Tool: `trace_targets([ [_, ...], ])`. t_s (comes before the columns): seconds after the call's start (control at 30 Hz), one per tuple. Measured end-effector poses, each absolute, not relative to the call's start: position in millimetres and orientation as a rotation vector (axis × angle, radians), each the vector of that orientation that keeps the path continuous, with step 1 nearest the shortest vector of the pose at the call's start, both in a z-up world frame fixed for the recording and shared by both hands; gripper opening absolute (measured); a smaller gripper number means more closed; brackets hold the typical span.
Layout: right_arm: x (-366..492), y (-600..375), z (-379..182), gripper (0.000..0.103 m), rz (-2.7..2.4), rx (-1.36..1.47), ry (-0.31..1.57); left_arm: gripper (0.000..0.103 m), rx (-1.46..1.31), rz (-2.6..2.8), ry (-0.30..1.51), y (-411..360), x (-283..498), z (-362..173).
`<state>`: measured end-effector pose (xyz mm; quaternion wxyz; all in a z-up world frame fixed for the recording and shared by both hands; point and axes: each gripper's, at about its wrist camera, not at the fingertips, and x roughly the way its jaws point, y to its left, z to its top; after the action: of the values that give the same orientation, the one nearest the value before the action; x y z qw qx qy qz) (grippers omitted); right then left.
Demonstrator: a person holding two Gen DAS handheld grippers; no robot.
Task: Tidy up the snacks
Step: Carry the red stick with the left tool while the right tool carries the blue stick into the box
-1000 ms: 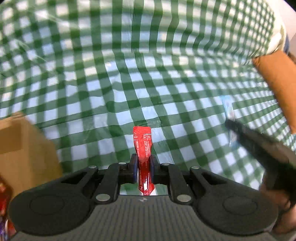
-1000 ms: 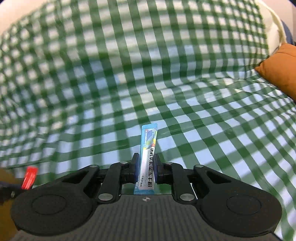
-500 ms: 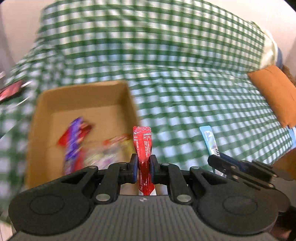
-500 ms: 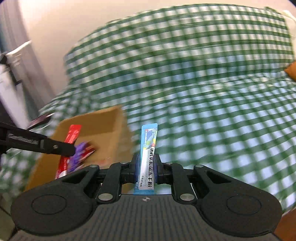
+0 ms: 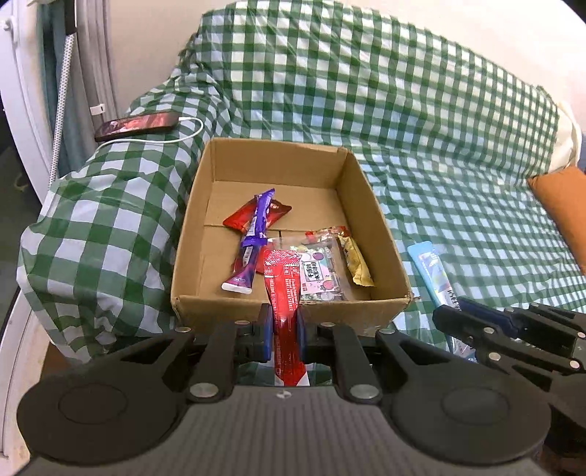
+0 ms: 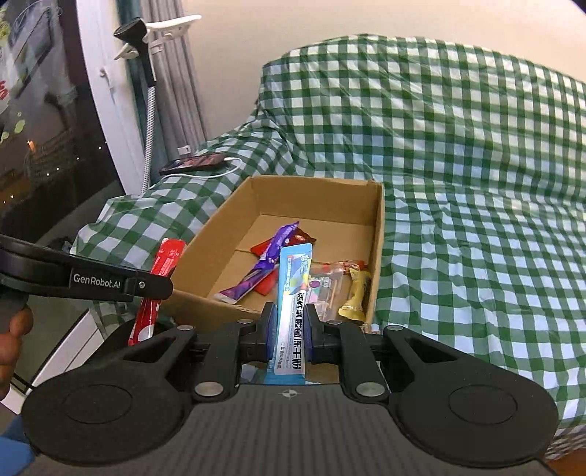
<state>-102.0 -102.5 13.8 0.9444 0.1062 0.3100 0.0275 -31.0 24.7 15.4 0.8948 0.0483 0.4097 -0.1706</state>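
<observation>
Clamping a red sachet (image 5: 284, 293) and a blue sachet (image 6: 293, 304) in shut jaws, the left gripper (image 5: 284, 331) and right gripper (image 6: 290, 331) have swung from open checkered cloth to the cardboard box's (image 5: 289, 311) near edge.

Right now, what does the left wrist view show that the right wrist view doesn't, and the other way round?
Only the left wrist view shows the orange cushion at the right edge. Only the right wrist view shows the dark window, the white clamp and a hand. Both show the cardboard box of snacks, the phone, and both grippers shut: left gripper on the red sachet, right gripper on the blue sachet.
</observation>
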Motion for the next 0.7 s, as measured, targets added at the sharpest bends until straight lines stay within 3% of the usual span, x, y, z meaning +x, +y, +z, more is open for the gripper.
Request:
trace_targets([
  [0.7,-107.0,-84.7,16.5,0.017,0.058,0.139,0.647,0.014,0.056,-0.379,0.821,29.8,-35.5,13.8],
])
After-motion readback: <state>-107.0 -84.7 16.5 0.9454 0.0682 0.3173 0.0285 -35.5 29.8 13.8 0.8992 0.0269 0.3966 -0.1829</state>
